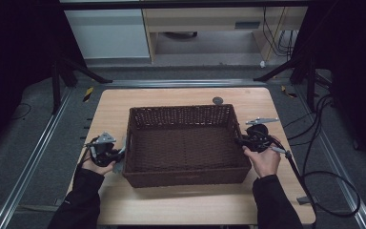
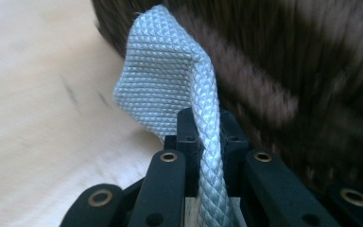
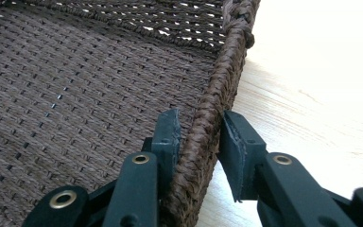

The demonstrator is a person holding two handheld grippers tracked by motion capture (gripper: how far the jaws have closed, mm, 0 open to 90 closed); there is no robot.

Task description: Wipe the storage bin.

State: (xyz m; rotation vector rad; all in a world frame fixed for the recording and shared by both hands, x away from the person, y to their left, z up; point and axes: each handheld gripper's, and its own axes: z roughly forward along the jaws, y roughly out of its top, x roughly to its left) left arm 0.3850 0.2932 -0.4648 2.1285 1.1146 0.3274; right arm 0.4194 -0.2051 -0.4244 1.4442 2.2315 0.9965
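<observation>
Basket (image 1: 186,143) sits mid-tabletop (image 1: 181,205) between both hands, left hand-held gripper (image 1: 106,149) clamped on its left strap handle (image 2: 170,80), right hand-held gripper (image 1: 253,138) straddling the right rim (image 3: 208,123), jaws apart.

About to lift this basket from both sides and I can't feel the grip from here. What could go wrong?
1. The left gripper is shut on the grey strap handle, which is soft webbing, so that side may sag or swing.
2. The right gripper straddles the basket rim with one jaw apart from the weave; unless it closes first, that side could slip.
3. Uneven holds may tilt the basket or drag it across the table.
</observation>
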